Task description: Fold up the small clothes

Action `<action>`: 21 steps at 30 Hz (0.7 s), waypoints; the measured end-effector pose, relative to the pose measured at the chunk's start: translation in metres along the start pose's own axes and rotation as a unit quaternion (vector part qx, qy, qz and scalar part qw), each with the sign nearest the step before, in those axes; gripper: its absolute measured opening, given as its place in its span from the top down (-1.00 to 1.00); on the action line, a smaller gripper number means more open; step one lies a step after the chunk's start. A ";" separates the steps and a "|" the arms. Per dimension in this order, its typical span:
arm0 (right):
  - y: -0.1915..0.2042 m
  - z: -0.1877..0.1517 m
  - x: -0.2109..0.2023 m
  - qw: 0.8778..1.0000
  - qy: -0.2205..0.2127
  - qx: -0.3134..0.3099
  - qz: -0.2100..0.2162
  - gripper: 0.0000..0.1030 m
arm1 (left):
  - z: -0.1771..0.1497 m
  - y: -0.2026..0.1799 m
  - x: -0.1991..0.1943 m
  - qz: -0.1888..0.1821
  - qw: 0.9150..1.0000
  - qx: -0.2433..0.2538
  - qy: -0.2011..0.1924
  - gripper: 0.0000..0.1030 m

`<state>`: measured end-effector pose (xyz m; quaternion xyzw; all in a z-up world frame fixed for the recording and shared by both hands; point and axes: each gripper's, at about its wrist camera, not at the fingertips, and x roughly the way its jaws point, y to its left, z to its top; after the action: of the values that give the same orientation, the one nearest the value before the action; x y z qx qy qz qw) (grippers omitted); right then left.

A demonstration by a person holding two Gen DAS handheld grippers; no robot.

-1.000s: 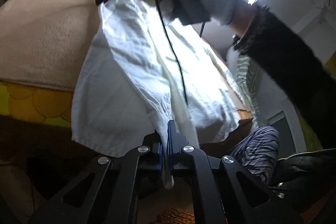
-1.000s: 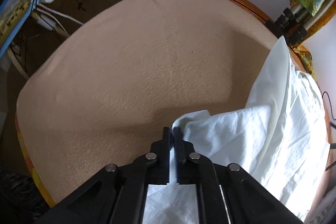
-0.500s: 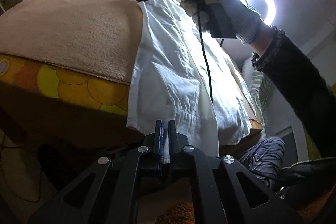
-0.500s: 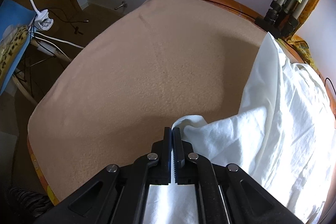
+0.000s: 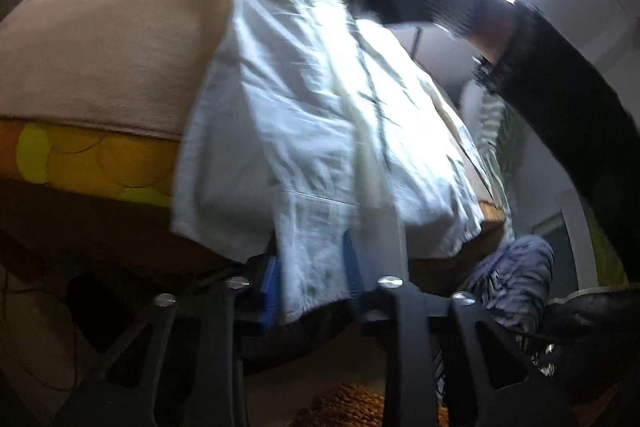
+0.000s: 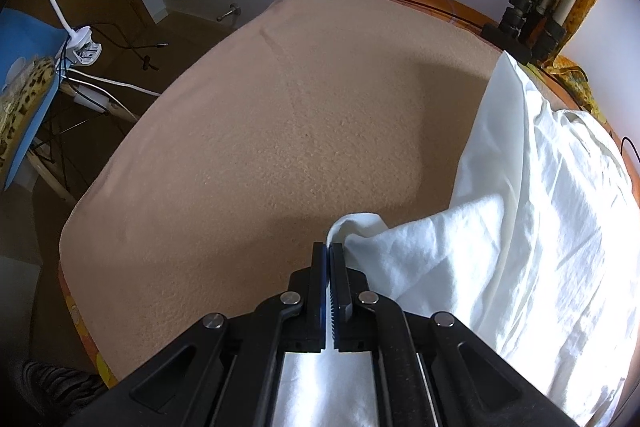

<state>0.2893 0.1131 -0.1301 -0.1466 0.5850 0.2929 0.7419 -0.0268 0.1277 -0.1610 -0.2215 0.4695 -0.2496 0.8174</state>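
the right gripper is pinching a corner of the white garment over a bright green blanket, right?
Not quite. The right gripper does pinch the white garment, but the blanket under it is beige, not bright green. The right wrist view shows this.

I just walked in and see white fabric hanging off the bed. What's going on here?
A person is folding a white garment with a handheld gripper in each hand. The right gripper is shut on one edge, holding it above the beige blanket. The left gripper, low beside the bed, is opening its jaws, with the garment's lower edge hanging between them. No fold is laid yet.
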 end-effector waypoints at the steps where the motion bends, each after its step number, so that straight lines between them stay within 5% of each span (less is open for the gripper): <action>1: 0.000 0.000 -0.001 1.000 -0.001 0.000 0.002 1.00 | -0.001 -0.005 0.000 -0.003 1.000 0.009 0.000 0.69; 2: 0.000 0.001 -0.001 1.000 -0.001 0.001 0.004 1.00 | -0.002 -0.008 0.000 -0.010 1.000 0.017 -0.001 0.90; 5: 0.002 -0.001 -0.001 1.000 -0.002 0.000 0.004 1.00 | 0.005 -0.008 0.002 -0.018 1.000 0.017 -0.007 0.98; 12: 0.002 0.002 -0.022 1.000 -0.025 0.003 0.010 1.00 | 0.019 0.007 -0.040 -0.014 0.999 -0.012 -0.044 0.98; 21: 0.005 -0.006 0.001 1.000 -0.007 -0.001 -0.004 1.00 | 0.001 0.048 -0.023 0.024 0.996 -0.084 -0.004 0.84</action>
<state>0.2815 0.1144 -0.1316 -0.1476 0.5788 0.2915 0.7472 -0.0267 0.1791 -0.1742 -0.2792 0.4911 -0.1883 0.8034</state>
